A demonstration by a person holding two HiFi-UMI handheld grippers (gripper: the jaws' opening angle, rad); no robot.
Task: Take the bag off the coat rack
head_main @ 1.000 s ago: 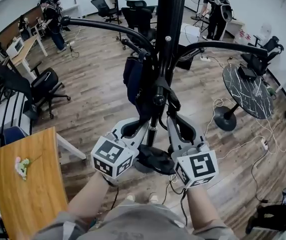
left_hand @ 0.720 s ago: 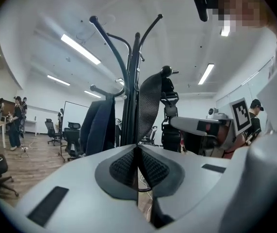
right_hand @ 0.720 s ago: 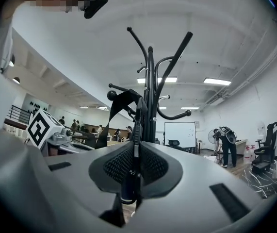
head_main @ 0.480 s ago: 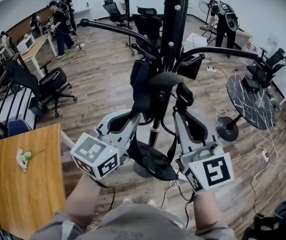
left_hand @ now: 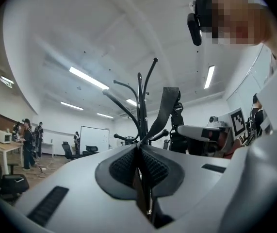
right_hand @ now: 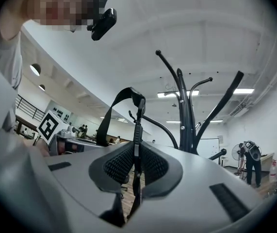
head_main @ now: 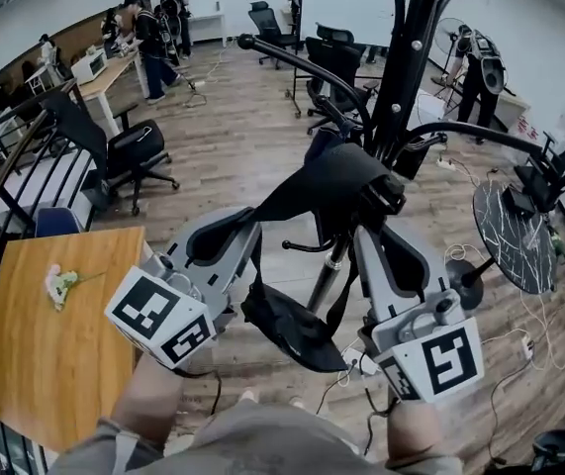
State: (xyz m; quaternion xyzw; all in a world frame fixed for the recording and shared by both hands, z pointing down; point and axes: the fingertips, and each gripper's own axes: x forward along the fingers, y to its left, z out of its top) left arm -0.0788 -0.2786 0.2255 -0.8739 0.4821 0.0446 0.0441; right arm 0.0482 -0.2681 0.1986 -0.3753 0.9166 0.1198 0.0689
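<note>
Clamping on both sides, tilted upward

Your left gripper [left_hand: 139,152] is shut tight on the strap [head_main: 322,178], and your right gripper [right_hand: 136,148] pinches it too, both angled up and forward. The bag [head_main: 292,330] hangs beneath between them, just before the coat rack [head_main: 406,67] pole.

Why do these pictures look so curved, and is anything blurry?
Head view: the wide lens bows the floor and coat rack; evenly lit. Left gripper view: black rounded corners, bright ceiling lights. Right gripper view: same corners; the strap in the right tongs looks sharp.
</note>
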